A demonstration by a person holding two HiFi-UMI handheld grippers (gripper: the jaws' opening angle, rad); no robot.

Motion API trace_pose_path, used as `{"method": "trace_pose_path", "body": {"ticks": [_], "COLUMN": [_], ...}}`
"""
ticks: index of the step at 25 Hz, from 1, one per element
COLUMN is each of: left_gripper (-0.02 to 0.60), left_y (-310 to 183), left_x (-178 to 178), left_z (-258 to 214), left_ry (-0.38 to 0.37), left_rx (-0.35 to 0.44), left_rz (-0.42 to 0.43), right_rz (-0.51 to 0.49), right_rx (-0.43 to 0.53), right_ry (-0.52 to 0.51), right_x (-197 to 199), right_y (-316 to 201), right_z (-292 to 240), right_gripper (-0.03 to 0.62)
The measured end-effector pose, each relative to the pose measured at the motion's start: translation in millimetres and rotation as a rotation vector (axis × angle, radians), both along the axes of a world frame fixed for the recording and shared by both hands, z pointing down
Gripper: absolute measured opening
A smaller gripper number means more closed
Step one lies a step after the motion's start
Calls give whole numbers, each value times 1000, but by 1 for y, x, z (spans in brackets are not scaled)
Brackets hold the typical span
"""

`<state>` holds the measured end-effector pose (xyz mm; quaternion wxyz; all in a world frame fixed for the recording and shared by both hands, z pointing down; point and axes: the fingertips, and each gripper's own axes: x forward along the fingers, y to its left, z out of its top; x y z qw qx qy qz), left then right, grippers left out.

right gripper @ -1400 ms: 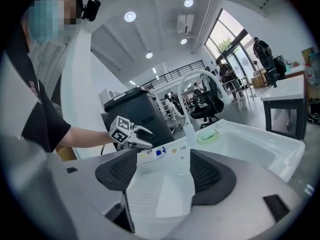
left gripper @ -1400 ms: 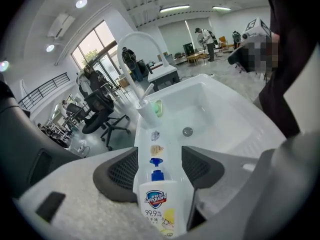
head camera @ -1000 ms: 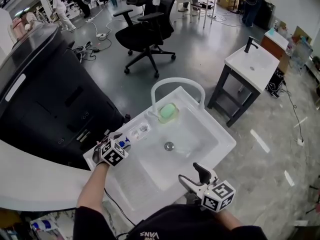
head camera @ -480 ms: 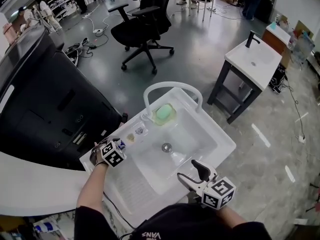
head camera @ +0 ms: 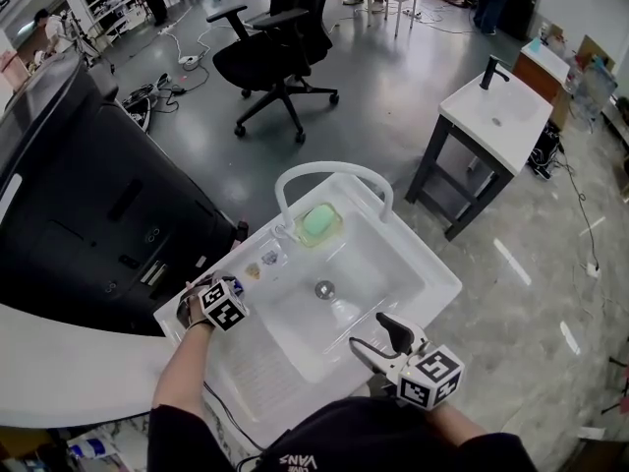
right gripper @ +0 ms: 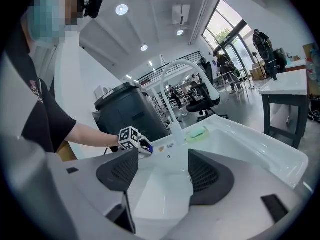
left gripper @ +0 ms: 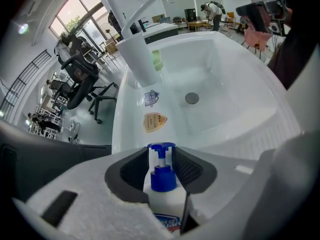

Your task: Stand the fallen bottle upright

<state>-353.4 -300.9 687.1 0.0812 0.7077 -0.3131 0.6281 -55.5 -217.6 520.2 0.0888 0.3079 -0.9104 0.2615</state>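
Observation:
A white bottle with a blue pump top lies on the sink's left ledge, pump toward the faucet. My left gripper points steeply down over it. Its jaws are closing, with the pump neck between the pads and the bottle's shoulders touching both. In the head view the left gripper covers most of the bottle. My right gripper hovers over the sink's front right rim, open with nothing between its pads. In the right gripper view it looks across the basin toward the left gripper.
The white sink has a drain, an arched white faucet and a green soap in a dish. Two stickers sit on the ledge. A big black bin stands left; a second sink stand is at the right.
My left gripper has dipped lower onto the ledge over the bottle. The right gripper has drifted a little along the sink's front rim.

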Motion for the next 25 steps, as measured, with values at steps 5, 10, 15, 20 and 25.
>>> {"method": "trace_pose_path", "body": {"ticks": [5, 10, 15, 20, 25], "left_gripper": [143, 107, 103, 103, 103], "left_y": [4, -3, -12, -22, -36], "left_x": [0, 1, 9, 23, 34], "left_z": [-8, -33, -62, -89, -110], "left_ry": [3, 34, 94, 150, 231], "left_rx": [28, 138, 235, 332, 422], "left_rz": [-32, -65, -109, -123, -175], "right_rz": [-4, -15, -19, -24, -6], "right_rx": [2, 6, 6, 12, 6], "right_ry": [-5, -13, -23, -33, -47], "right_x": [3, 1, 3, 6, 13], "right_y": [2, 3, 4, 2, 1], "right_z": [-4, -7, -8, -10, -10], "right_gripper": [292, 288, 285, 284, 281]}}
